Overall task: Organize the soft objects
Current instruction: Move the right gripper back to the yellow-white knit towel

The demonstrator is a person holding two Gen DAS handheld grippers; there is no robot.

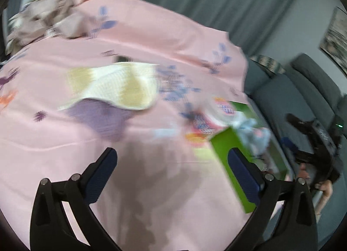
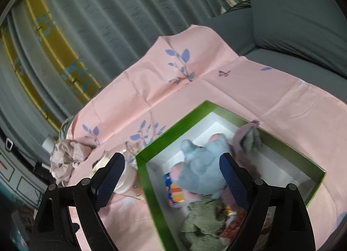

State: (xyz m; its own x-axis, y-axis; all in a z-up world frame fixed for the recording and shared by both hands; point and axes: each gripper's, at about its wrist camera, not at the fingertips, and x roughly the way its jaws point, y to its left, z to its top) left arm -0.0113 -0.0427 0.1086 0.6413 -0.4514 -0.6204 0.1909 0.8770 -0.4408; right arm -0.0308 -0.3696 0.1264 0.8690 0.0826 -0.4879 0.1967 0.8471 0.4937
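Soft plush toys lie inside the green cardboard box with white interior (image 2: 151, 177), which rests on the pink floral-print cloth (image 2: 195, 90). A light blue plush animal (image 2: 201, 168) sits uppermost in the box, directly below and between the fingers of the right gripper (image 2: 172, 175). A pinkish plush with a grey ear (image 2: 249, 140) lies at the far right of the blue one, and an olive-green plush (image 2: 201, 225) lies nearer. The right gripper's jaws are spread wide; the pads touch nothing.

The left gripper (image 1: 171, 170) has its jaws fully spread and empty, above bare pink cloth. In the blurred left wrist view, a yellow-and-white checked cloth (image 1: 117, 86) lies farther out on the pink cloth, well apart from the fingers, partly over a purple fabric piece (image 1: 102, 118). The green box is just to the right of the left gripper. A crumpled beige fabric (image 1: 47, 18) lies at the far left.
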